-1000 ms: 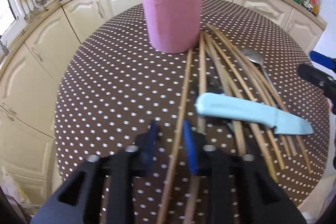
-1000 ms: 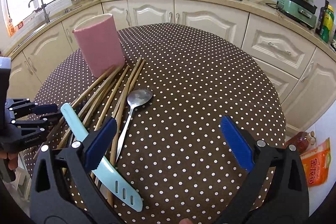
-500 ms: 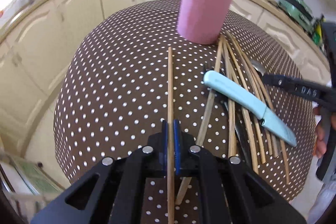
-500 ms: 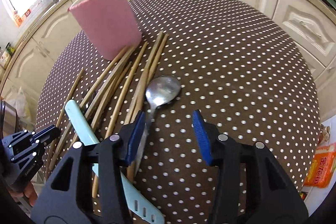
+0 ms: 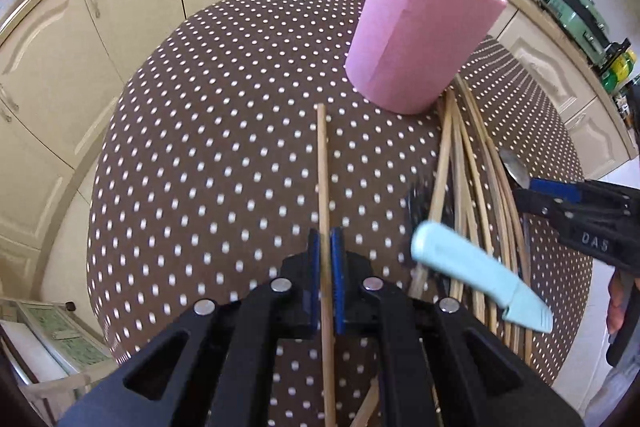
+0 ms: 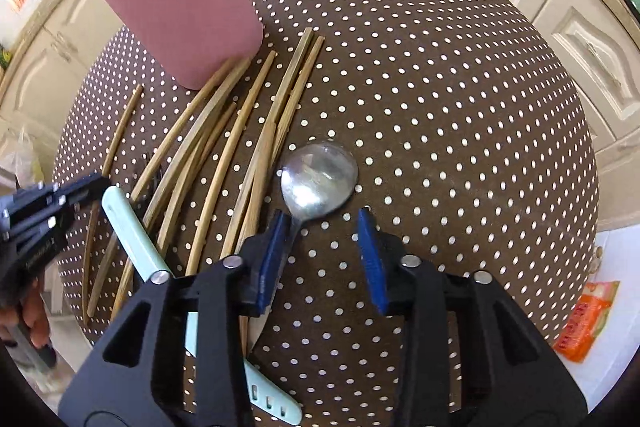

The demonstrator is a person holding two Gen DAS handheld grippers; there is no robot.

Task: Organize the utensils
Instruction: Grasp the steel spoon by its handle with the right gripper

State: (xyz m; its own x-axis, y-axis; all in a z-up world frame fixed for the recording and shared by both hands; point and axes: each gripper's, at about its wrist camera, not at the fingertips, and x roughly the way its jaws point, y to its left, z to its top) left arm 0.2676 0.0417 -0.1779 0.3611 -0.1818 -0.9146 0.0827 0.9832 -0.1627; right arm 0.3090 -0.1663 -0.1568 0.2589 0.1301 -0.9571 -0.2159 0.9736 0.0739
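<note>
My left gripper point(image 5: 326, 259) is shut on a single wooden chopstick point(image 5: 322, 167), which lies apart to the left of the chopstick pile point(image 5: 468, 187). A tall pink holder point(image 5: 420, 39) stands upright behind them. A pale-blue knife point(image 5: 476, 279) lies across the pile. My right gripper point(image 6: 322, 223) hangs low over the metal spoon point(image 6: 318, 179), its jaws closing. The spoon's neck sits between them by the left pad, and the right pad is clear of it. The right wrist view also shows the holder point(image 6: 180, 7), the knife point(image 6: 132, 231) and the left gripper point(image 6: 92, 187).
The round table point(image 6: 460, 87) has a brown dotted cloth, bare to the right of the spoon. Cream cabinets point(image 5: 120, 7) curve round the far side. An orange packet point(image 6: 588, 319) lies off the table's right edge, and a green appliance point(image 5: 576, 11) stands on the counter.
My left gripper shut on one chopstick and drew it left, away from the pile. The right gripper came down over the spoon while its jaws narrowed from wide open.
</note>
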